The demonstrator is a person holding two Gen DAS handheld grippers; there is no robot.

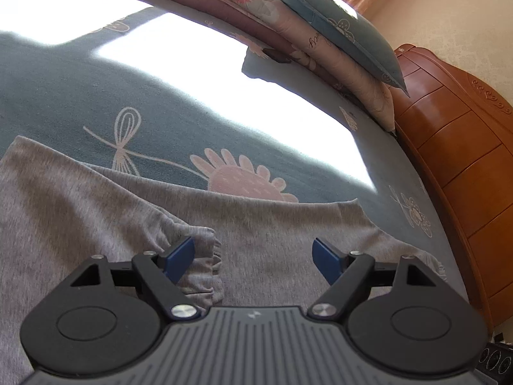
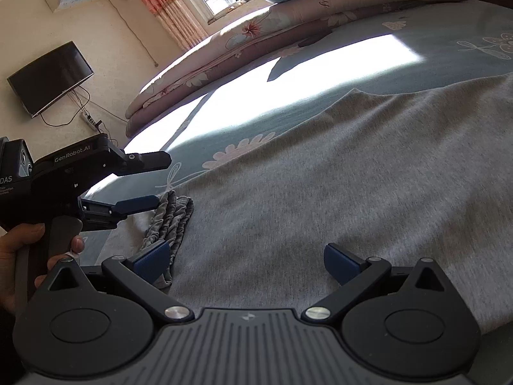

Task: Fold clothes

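Where both views begin, we see the left hand-held gripper [image 1: 253, 256] and the right hand-held gripper [image 2: 247, 256] spread wide and empty above the grey garment [image 2: 320, 192], which lies flat on the bed [image 1: 80, 96]. We judge its knit light, soft and limp, so it should drape and slide unless pinched at an edge. The gathered cuff [image 2: 174, 215], beside the left fingers [image 2: 138, 205], offers the firmest hold. Farther off lie a folded quilt [image 1: 336, 61] and pillow [image 1: 346, 32].
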